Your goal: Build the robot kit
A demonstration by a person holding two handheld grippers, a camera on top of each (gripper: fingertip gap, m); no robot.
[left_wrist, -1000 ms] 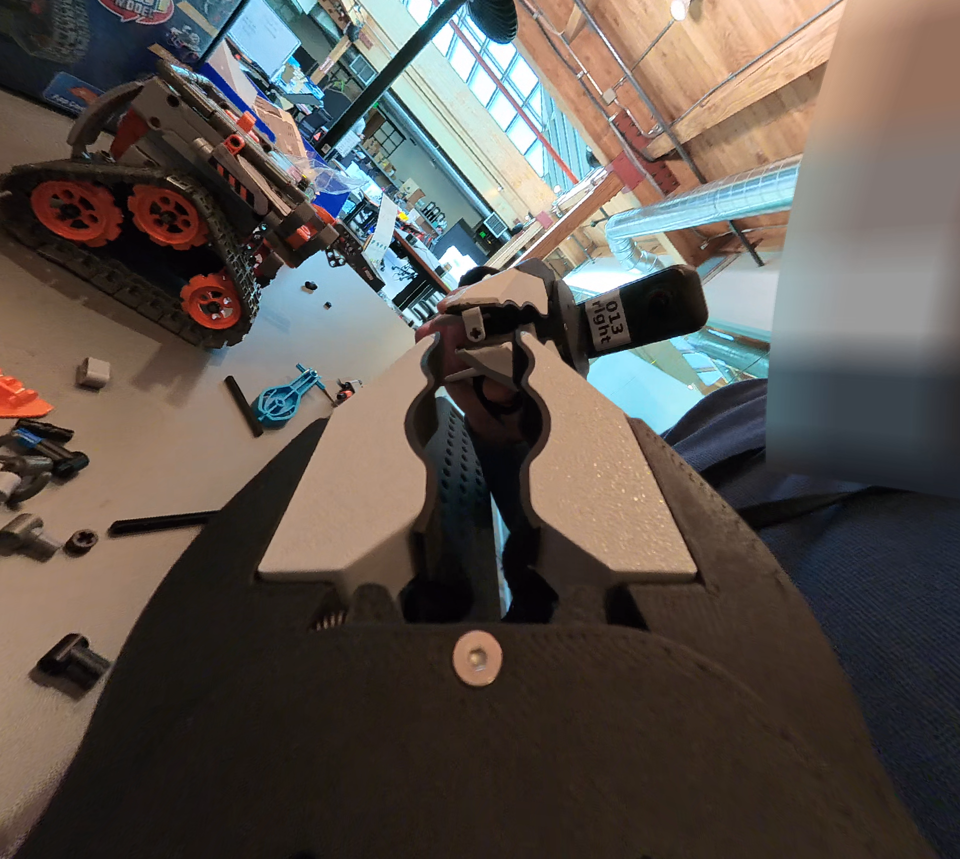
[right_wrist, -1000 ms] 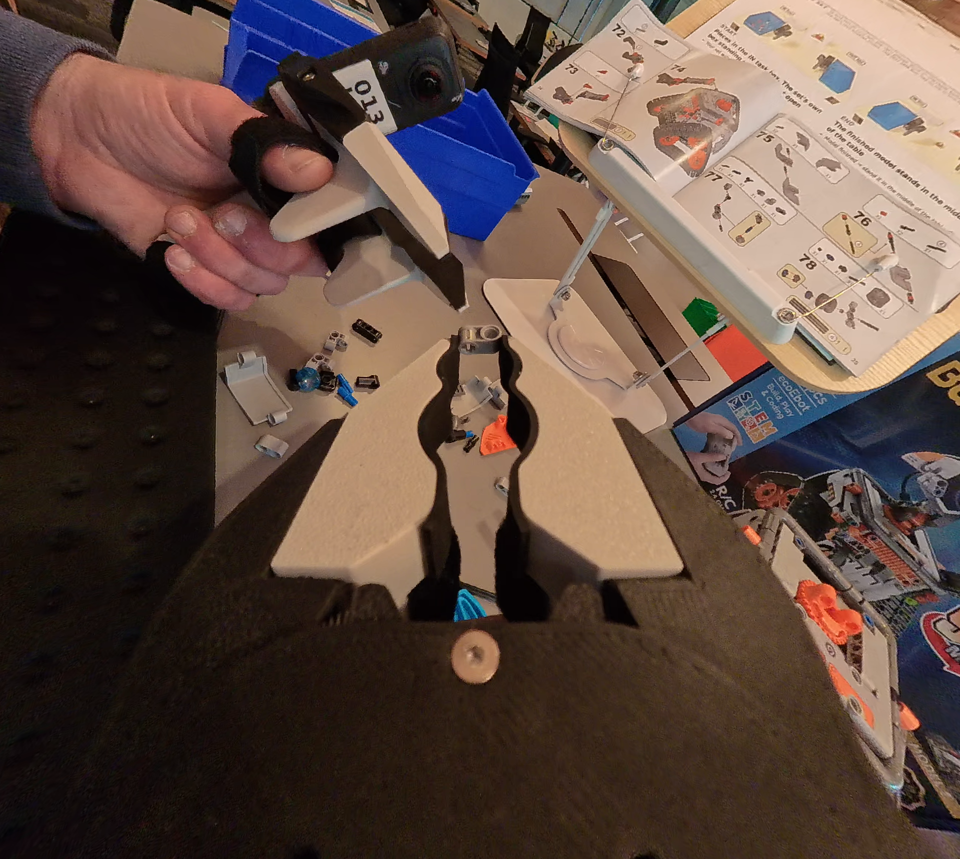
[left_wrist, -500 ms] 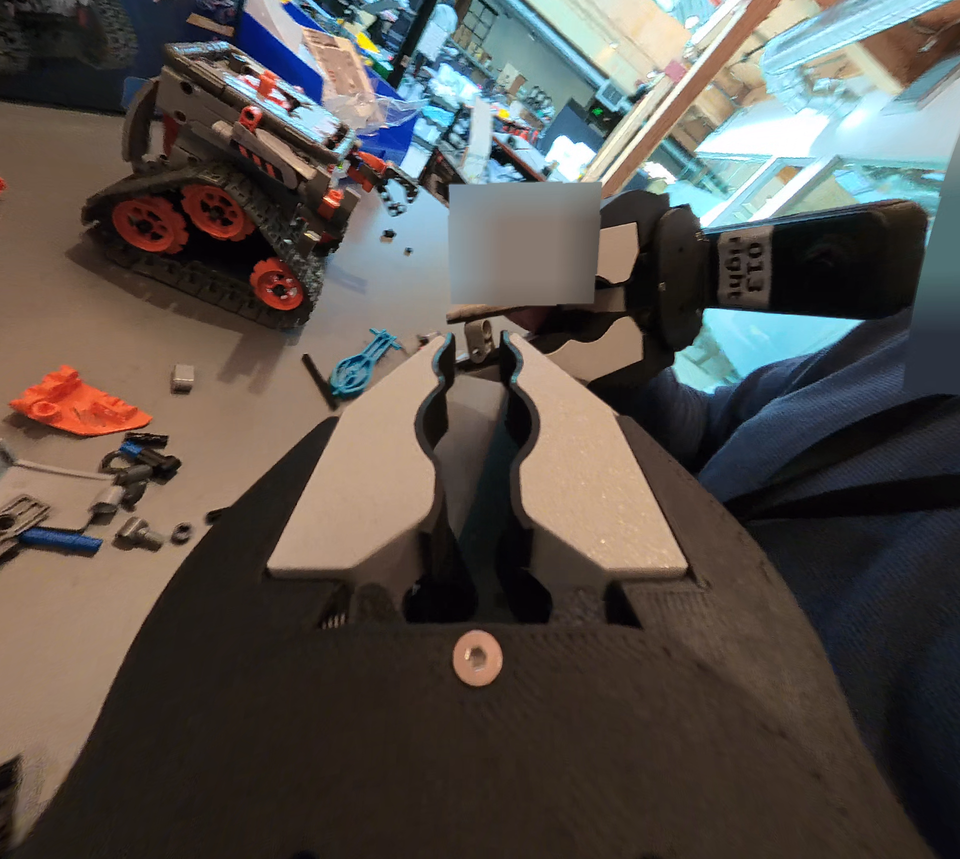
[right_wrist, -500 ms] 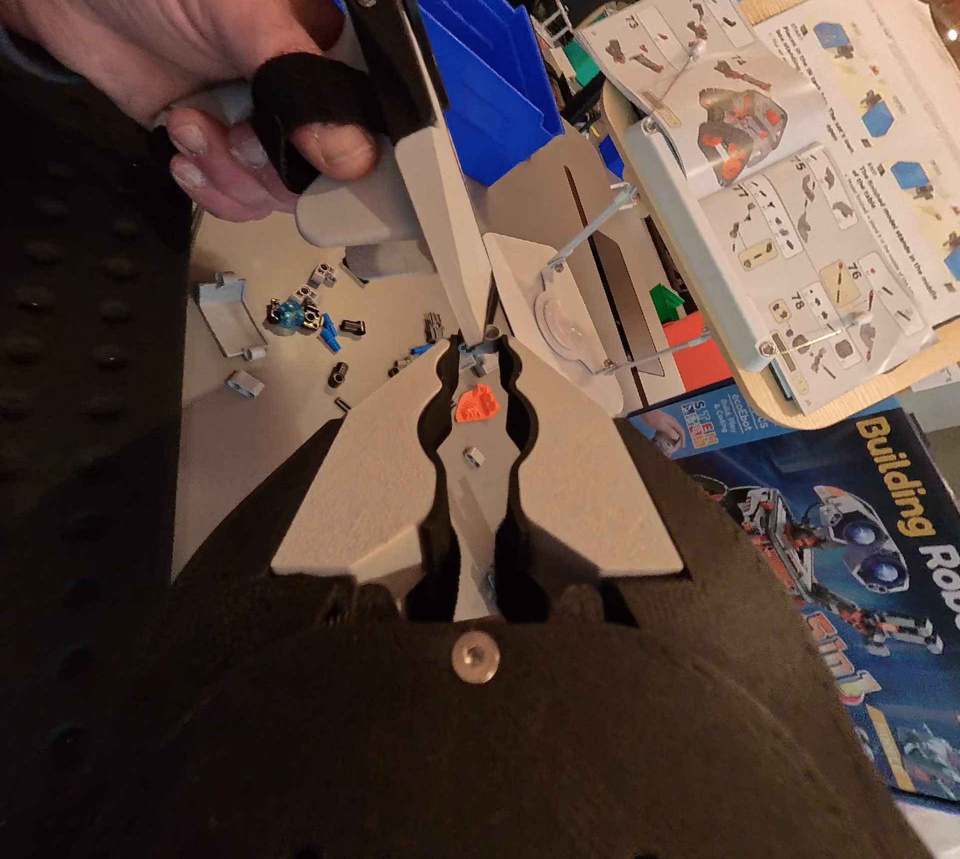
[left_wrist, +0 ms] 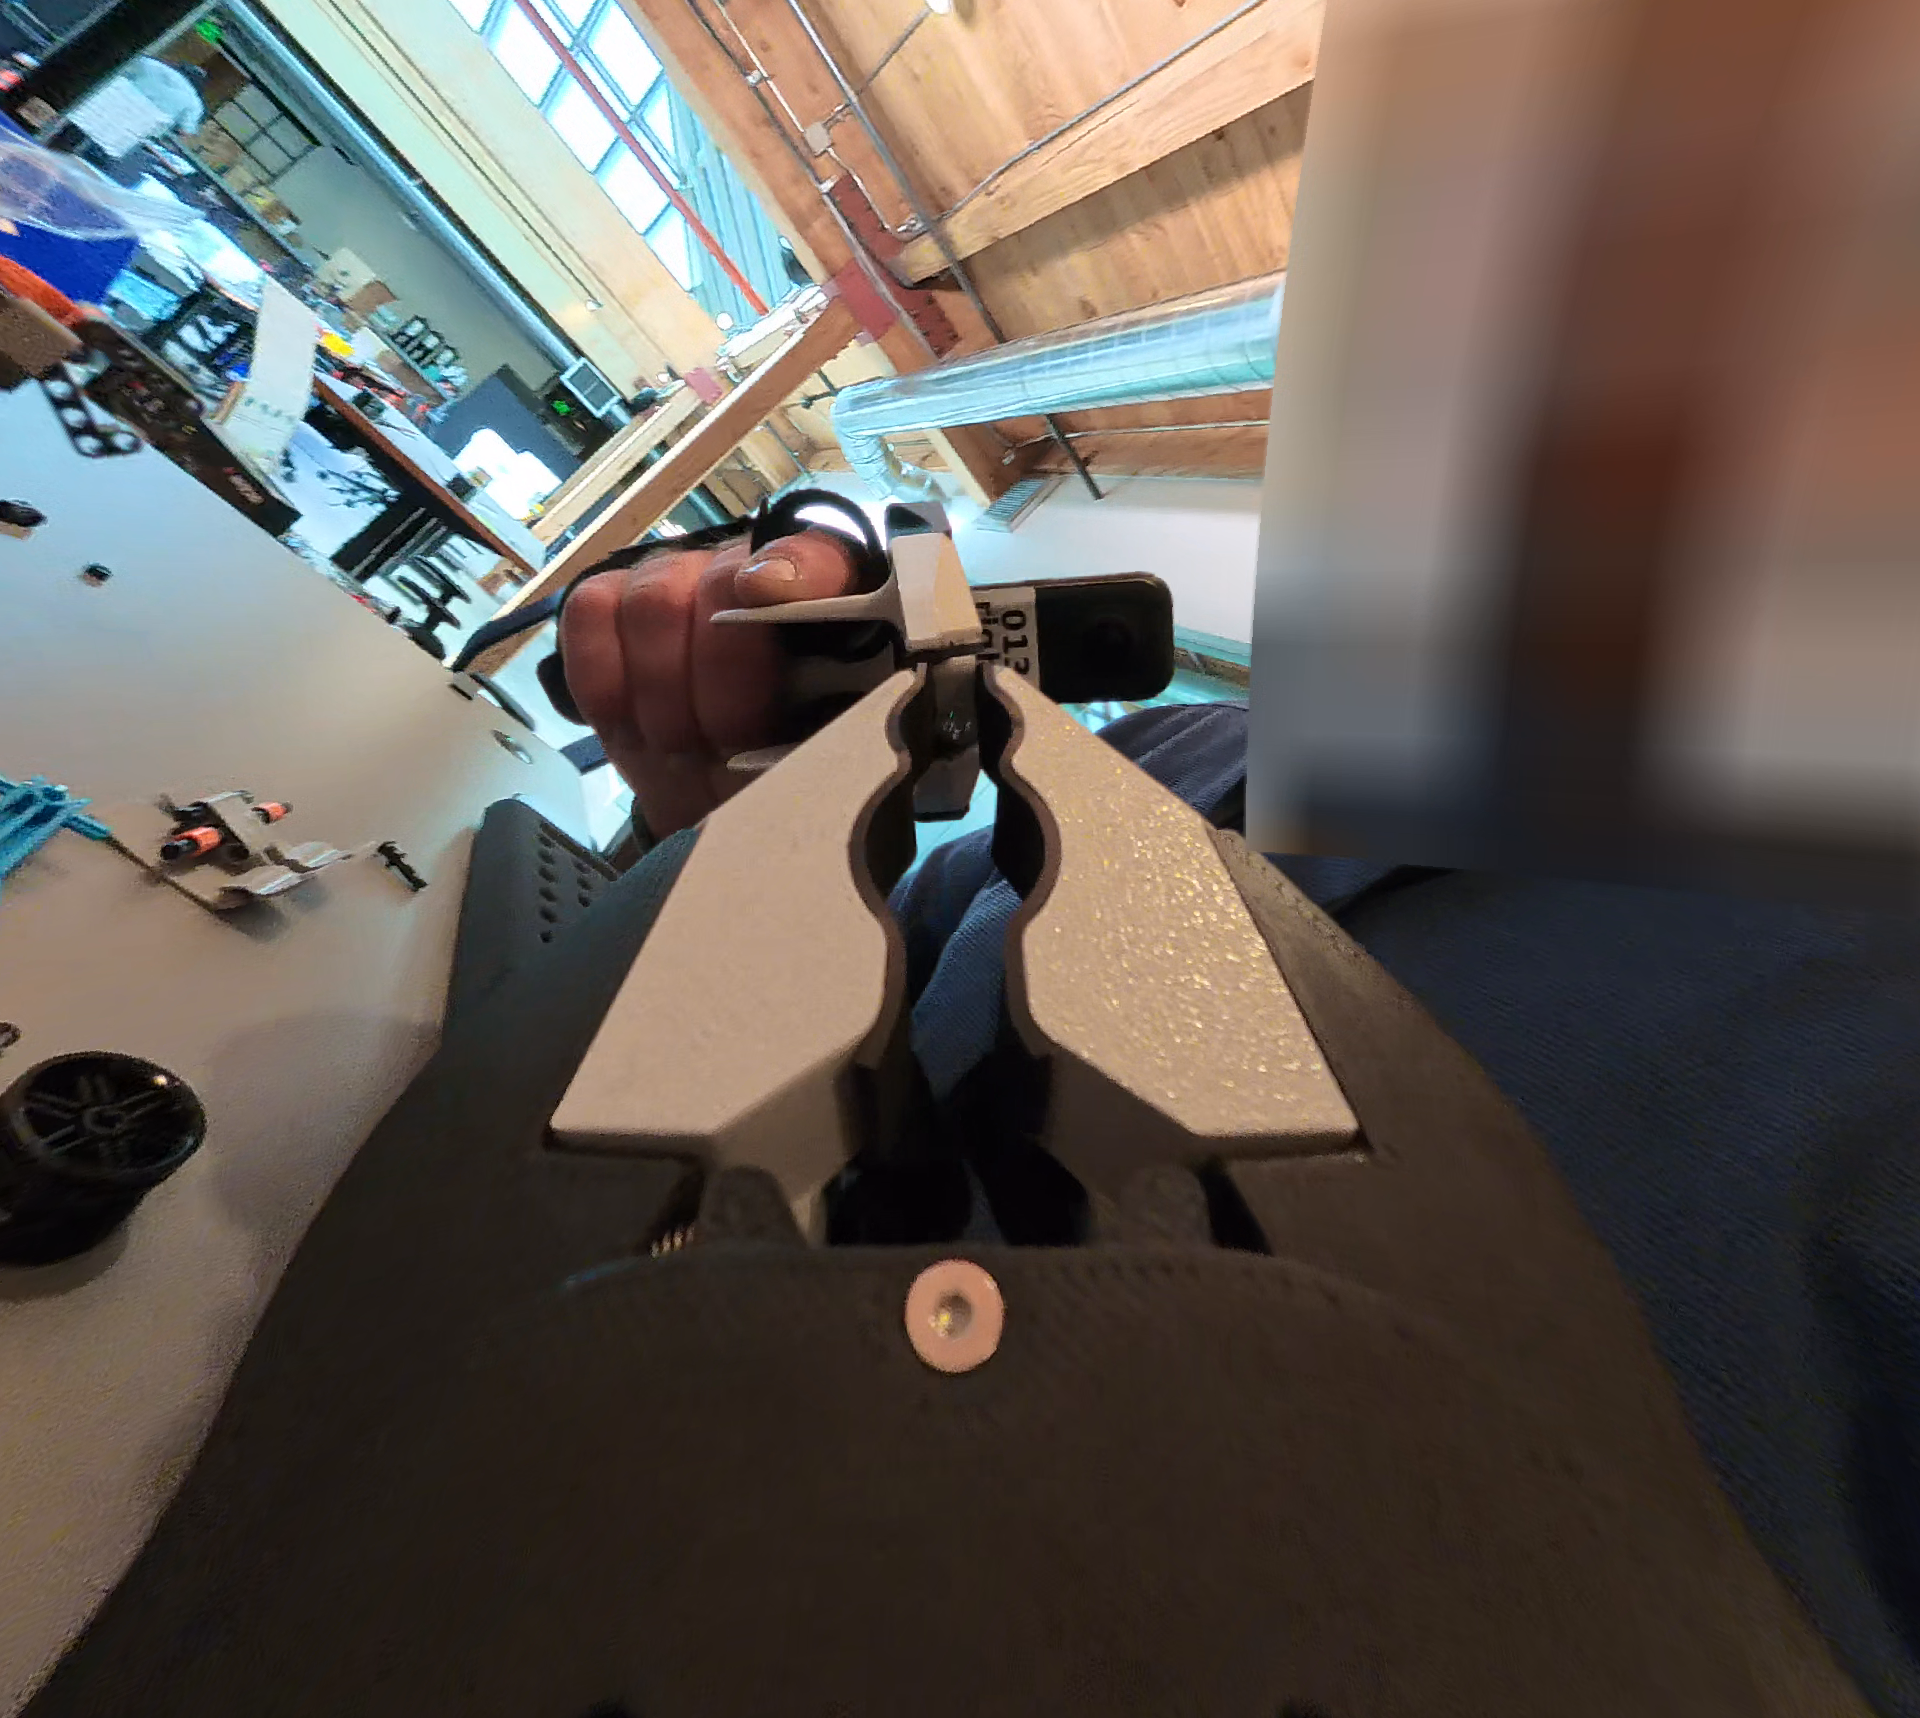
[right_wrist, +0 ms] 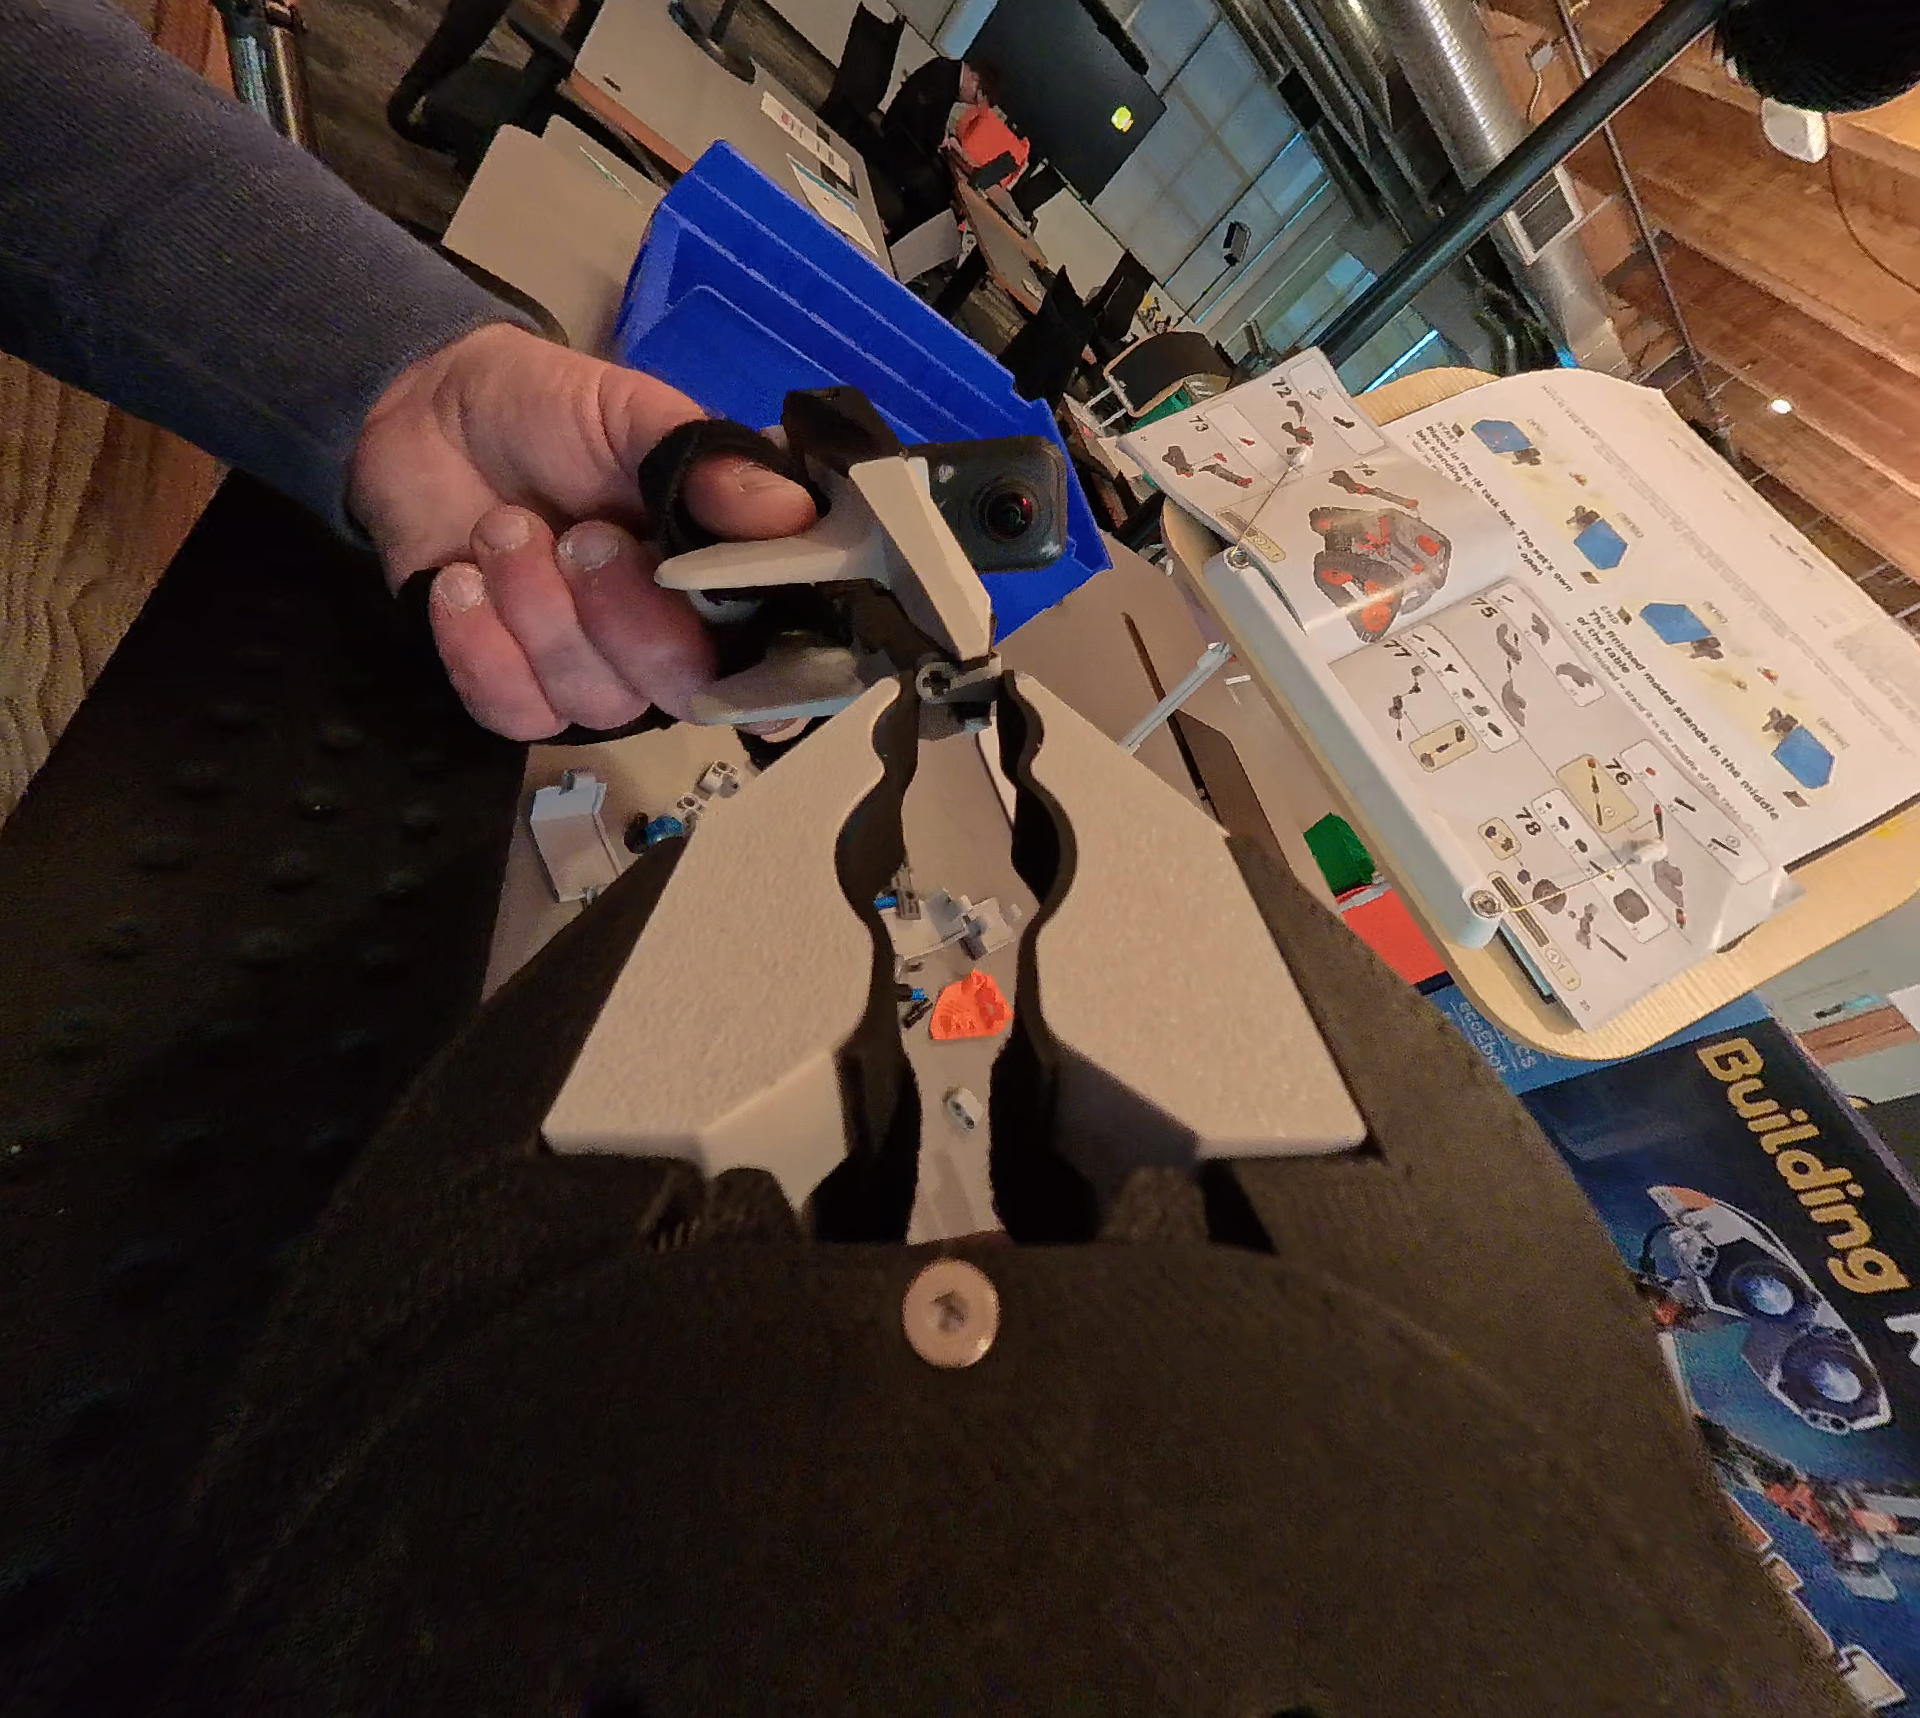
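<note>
Grippers meet tip to tip in mid-air, above the table edge and in front of the person's blue shirt (left_wrist: 1558,1097). The right gripper (right_wrist: 956,694) pinches a small grey connector piece (right_wrist: 951,686) between its two tips, fingers drawn close on it with only the width of the part between them. The piece lies crosswise to those fingers, a round hole showing at its left end.

The left gripper (right_wrist: 961,645) comes in from above and to the left in the right wrist view, held by a hand (right_wrist: 551,525) in a grey sleeve, its pale fingers nearly together, tips touching or just at the top of the same piece. In the left wrist view the left gripper (left_wrist: 951,692) has its tips narrowly apart with a small grey part (left_wrist: 945,733) between them (whether it actually clamps the part cannot be told). The right gripper (left_wrist: 940,629) sits just beyond, end on.

Below, on the grey table (right_wrist: 582,214), lie an orange part (right_wrist: 971,1008), loose grey and blue pieces, a blue bin (right_wrist: 810,318) and an open instruction booklet (right_wrist: 1558,660) on a stand. A black wheel (left_wrist: 94,1138) rests near the left edge.
</note>
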